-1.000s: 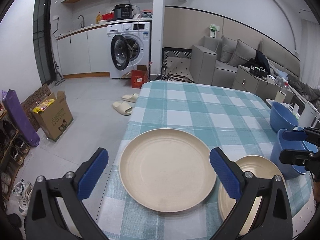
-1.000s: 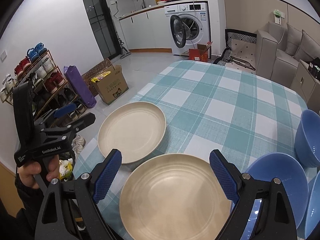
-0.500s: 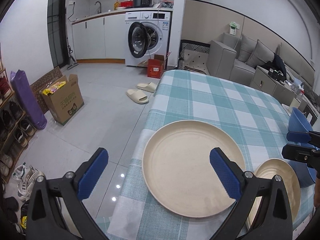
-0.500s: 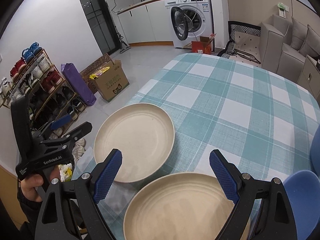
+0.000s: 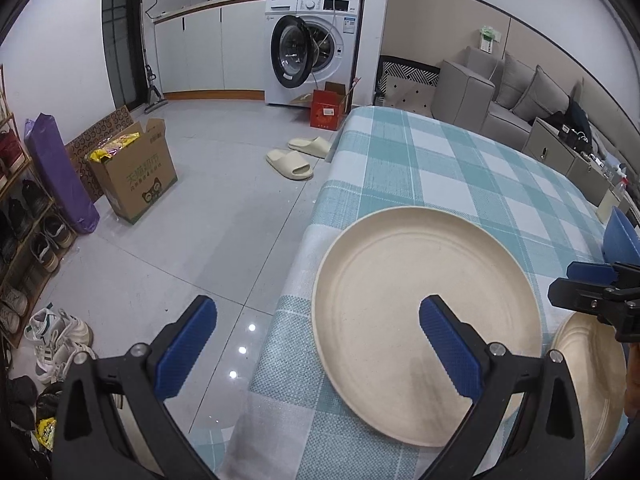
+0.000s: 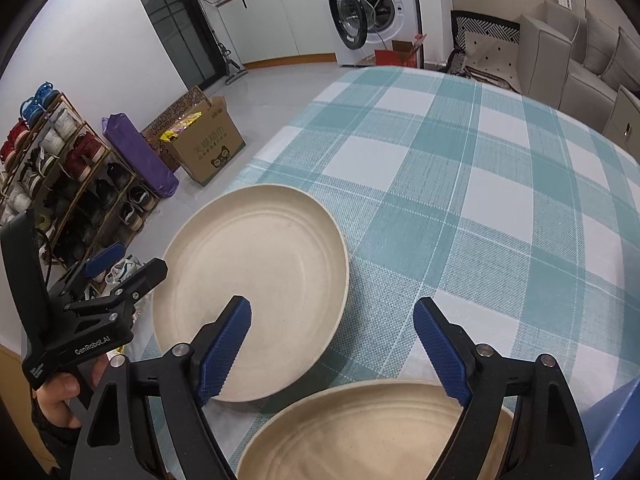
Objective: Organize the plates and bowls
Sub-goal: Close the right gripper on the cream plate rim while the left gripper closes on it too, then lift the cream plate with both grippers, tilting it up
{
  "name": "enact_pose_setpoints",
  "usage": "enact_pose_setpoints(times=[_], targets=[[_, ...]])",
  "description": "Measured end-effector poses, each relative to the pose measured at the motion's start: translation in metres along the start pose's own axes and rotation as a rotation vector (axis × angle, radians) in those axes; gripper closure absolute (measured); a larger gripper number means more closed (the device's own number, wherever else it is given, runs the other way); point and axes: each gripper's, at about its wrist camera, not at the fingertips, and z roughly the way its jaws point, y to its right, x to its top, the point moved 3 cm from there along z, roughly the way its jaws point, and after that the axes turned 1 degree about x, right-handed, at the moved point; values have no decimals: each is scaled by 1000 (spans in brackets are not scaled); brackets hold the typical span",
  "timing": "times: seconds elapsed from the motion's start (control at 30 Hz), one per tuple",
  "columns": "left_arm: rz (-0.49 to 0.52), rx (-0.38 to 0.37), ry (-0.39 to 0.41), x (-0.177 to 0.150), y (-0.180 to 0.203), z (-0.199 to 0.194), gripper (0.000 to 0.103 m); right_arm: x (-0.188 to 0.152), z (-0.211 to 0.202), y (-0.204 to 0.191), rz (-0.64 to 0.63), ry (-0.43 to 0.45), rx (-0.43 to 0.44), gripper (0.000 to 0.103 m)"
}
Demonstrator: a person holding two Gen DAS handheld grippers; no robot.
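Two cream plates lie side by side on the checked tablecloth [image 6: 460, 184]. The left plate [image 5: 424, 312] [image 6: 256, 280] sits by the table's left edge. My left gripper [image 5: 318, 340] [image 6: 132, 264] is open and straddles its left rim, one finger over the plate and one past the table edge. The right plate [image 6: 368, 432] [image 5: 592, 380] lies nearest the right wrist camera. My right gripper [image 6: 332, 344] [image 5: 592, 300] hovers over its far rim, jaws closing, with nothing pressed between the pads. A blue bowl [image 6: 616, 420] [image 5: 618, 236] stands at the right.
The table's left edge [image 5: 304, 248] drops to a grey floor with slippers [image 5: 290, 162], a cardboard box [image 5: 132, 176], a purple bag [image 6: 140, 156] and a shoe rack [image 6: 60, 160]. A washing machine [image 5: 316, 44] and sofa [image 5: 500, 100] stand behind.
Both grippers have sunk and shifted left toward the table's left edge. The plates now look larger, the blue bowls have slid mostly out of the right view, and the right jaws have narrowed a little.
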Motion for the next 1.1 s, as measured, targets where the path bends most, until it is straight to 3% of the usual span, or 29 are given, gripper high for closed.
enact_pose_setpoints(times=[0.27, 0.4, 0.57, 0.83, 1.1], targets=[[-14, -5, -23, -6, -4, 11, 2, -2, 26, -1, 5, -43, -17, 27], [-20, -20, -34, -8, -5, 15, 3, -5, 35, -1, 4, -68, -20, 37], [-36, -46, -49, -10, -8, 18, 16, -8, 40, 0, 6, -84, -15, 44], [-34, -115, -77, -14, -4, 23, 58, -11, 45, -3, -3, -99, -16, 57], [-20, -145, -80, -16, 0, 21, 71, -16, 47, -7, -24, -107, -9, 71]])
